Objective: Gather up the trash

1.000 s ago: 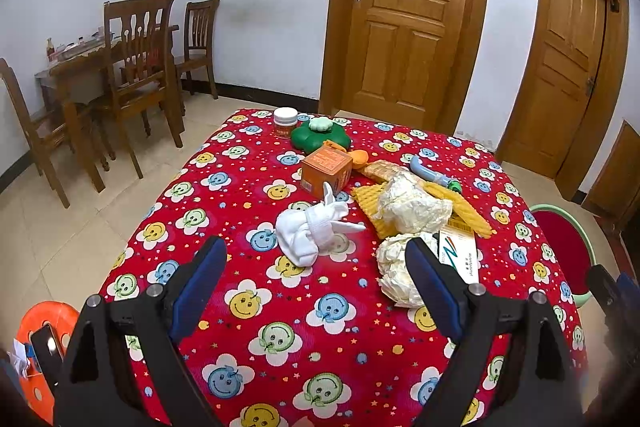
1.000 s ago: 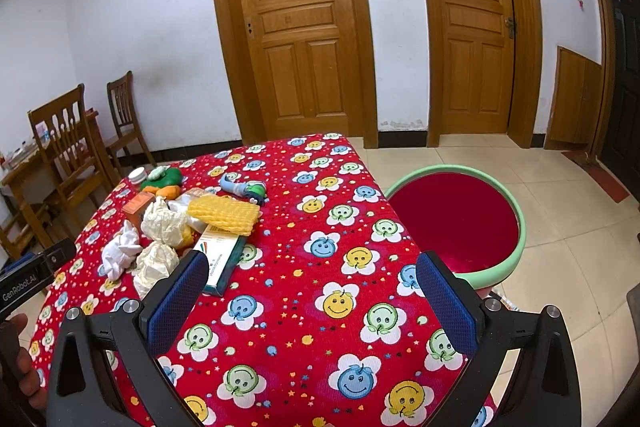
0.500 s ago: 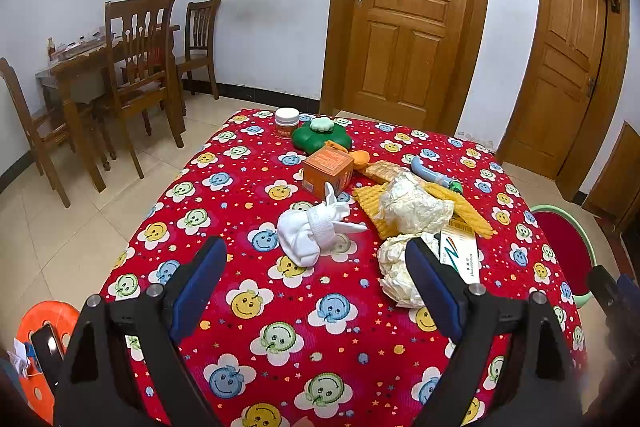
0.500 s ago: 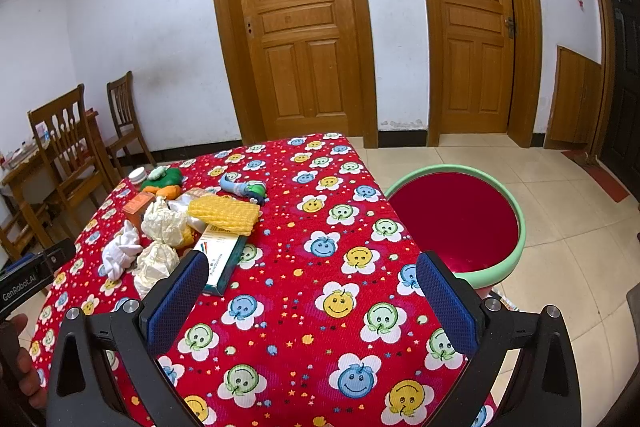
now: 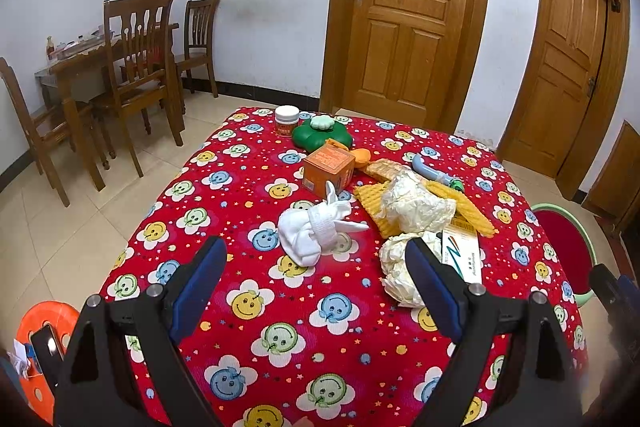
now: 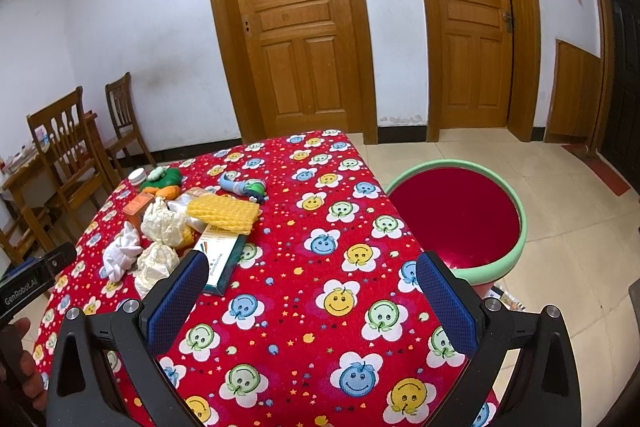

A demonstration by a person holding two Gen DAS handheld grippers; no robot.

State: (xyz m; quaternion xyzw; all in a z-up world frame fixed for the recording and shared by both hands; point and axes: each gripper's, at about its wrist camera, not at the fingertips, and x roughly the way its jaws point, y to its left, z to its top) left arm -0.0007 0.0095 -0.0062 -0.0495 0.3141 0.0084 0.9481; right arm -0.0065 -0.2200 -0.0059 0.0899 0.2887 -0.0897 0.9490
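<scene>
Down at the near edge of the table, the left gripper (image 5: 316, 273) hovers over the red smiley-face tablecloth (image 5: 280, 307), its blue-padded fingers (image 5: 198, 285) spread wide with nothing between them. Same story on the other side: the right gripper (image 6: 312, 301) hangs above the cloth, jaws apart and empty, and a hand (image 6: 26, 363) shows at the lower left of its view, gripping the other tool's handle.

Just ahead of the left gripper lies the trash. A crumpled paper wad (image 5: 394, 267) sits nearest, just beside a flat white and green box (image 5: 462, 255). To its left, a bundled white cloth (image 5: 316, 233). Behind that, a second crumpled wad (image 5: 416, 205) rests on a yellow ribbed sheet (image 5: 472, 211). Next back, an orange carton (image 5: 328, 173), an orange piece (image 5: 362, 157) just beside it, and a blue and green tube (image 5: 434, 173) off to the right. Farther still, a green flower-shaped container (image 5: 320, 135) and a white-lidded jar (image 5: 287, 120) near the far edge.

Off the table's right side stands a round basin (image 6: 516, 255), green rim, red inside, on the tiled floor. Beyond, wooden chairs (image 5: 136, 55) and two wooden doors (image 5: 408, 11) along the wall.
</scene>
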